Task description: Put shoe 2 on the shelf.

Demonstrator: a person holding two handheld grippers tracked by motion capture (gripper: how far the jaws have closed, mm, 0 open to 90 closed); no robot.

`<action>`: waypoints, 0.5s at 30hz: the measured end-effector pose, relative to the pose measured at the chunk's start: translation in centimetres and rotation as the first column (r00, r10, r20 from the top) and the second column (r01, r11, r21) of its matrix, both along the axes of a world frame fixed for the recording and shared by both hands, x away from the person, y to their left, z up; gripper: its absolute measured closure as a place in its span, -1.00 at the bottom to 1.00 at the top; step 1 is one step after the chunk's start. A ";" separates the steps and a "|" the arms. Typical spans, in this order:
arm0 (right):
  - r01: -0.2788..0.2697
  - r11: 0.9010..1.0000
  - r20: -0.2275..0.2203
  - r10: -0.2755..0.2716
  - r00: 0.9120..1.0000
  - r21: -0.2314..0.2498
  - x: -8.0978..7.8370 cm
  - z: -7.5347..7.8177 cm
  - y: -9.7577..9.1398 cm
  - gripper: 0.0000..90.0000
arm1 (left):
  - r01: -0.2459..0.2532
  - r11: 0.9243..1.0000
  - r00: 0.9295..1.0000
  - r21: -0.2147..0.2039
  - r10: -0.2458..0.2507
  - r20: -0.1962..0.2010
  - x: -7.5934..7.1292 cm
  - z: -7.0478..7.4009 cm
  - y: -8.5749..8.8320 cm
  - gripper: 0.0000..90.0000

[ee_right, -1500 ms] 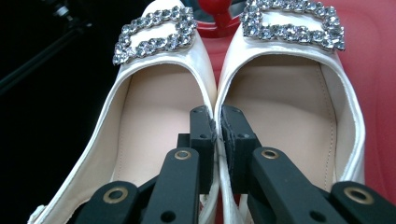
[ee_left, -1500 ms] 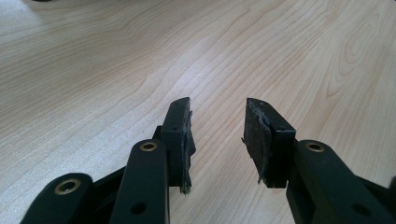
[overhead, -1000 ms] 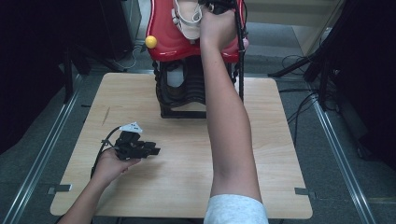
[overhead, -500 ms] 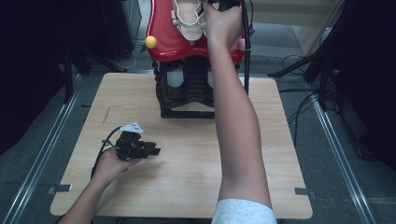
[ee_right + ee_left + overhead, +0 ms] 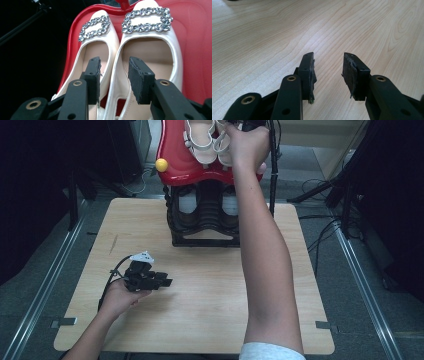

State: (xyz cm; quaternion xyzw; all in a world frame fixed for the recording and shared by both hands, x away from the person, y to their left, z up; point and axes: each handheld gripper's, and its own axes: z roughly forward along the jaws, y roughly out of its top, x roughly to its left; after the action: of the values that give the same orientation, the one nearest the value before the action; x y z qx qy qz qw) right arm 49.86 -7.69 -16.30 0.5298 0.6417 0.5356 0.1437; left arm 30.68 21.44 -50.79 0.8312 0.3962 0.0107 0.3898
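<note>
A pair of white shoes (image 5: 201,141) with rhinestone buckles lies side by side on the red top tray (image 5: 180,169) of a black shoe rack (image 5: 205,222). In the right gripper view the left shoe (image 5: 96,37) and the right shoe (image 5: 147,30) point away from me. My right gripper (image 5: 113,62) hovers over their heel ends. Its jaws have just been opening and now stand apart above the shoes' adjoining sides, pads pressing on nothing. My left gripper (image 5: 167,282) rests on the wooden table (image 5: 200,315), open (image 5: 328,56) with bare wood between its jaws.
A yellow ball (image 5: 161,165) sits at the red tray's left edge. More shoes sit on the rack's lower black tiers (image 5: 187,202). A dark pole (image 5: 273,170) stands right of the rack. Dark stands and cables surround the table.
The right hand has shifted a little to the right over the red tray. The left hand and its gripper have stayed where they were.
</note>
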 end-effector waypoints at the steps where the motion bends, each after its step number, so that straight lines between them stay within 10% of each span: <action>1: -0.002 1.000 -0.002 0.002 1.000 0.004 -0.1 0.0 -0.1 0.38 | 0.001 1.000 1.000 0.003 -0.001 0.000 0.0 0.0 0.0 0.37; 15: -0.033 0.999 0.024 0.032 0.999 0.038 -1.3 -0.6 -3.5 0.26 | 0.005 1.000 1.000 0.009 -0.005 0.005 -0.1 -0.1 -0.2 0.32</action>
State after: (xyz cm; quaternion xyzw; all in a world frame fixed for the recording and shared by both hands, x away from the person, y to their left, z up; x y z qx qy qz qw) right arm 48.59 -11.19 -16.93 0.5156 0.6382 0.5561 0.1324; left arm 30.61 21.27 -50.88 0.8340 0.3930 0.0135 0.3870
